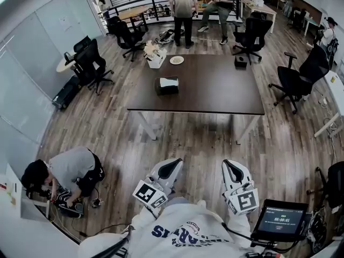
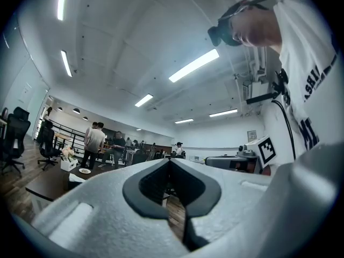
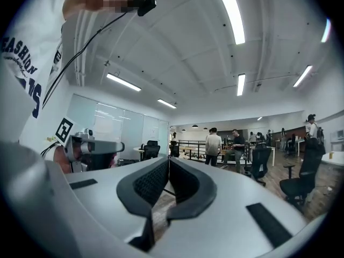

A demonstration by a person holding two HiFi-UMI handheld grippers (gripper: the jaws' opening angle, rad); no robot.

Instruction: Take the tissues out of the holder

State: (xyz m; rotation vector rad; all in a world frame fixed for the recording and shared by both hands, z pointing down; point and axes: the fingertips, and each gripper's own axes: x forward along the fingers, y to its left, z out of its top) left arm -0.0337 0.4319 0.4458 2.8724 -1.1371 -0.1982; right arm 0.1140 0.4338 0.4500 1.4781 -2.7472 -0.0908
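Note:
The tissue holder (image 1: 167,85), a dark box with white tissue showing on top, stands near the middle of the dark brown table (image 1: 215,90), well ahead of me. Both grippers are held low, close to my body and well short of the table's near edge. My left gripper (image 1: 173,164) is shut with nothing between its jaws. My right gripper (image 1: 233,168) is also shut and empty. In the left gripper view the shut left gripper (image 2: 170,161) points level into the room, and the white tissue (image 2: 74,178) shows far off at the left. The right gripper view shows the right gripper (image 3: 168,159) with its pads meeting.
On the table's far side lie a plate (image 1: 177,60), a white box (image 1: 156,58) and a small black box (image 1: 241,62). A person crouches on the floor at my left (image 1: 67,171). A tablet (image 1: 280,219) sits at my right. Office chairs (image 1: 91,63) ring the table.

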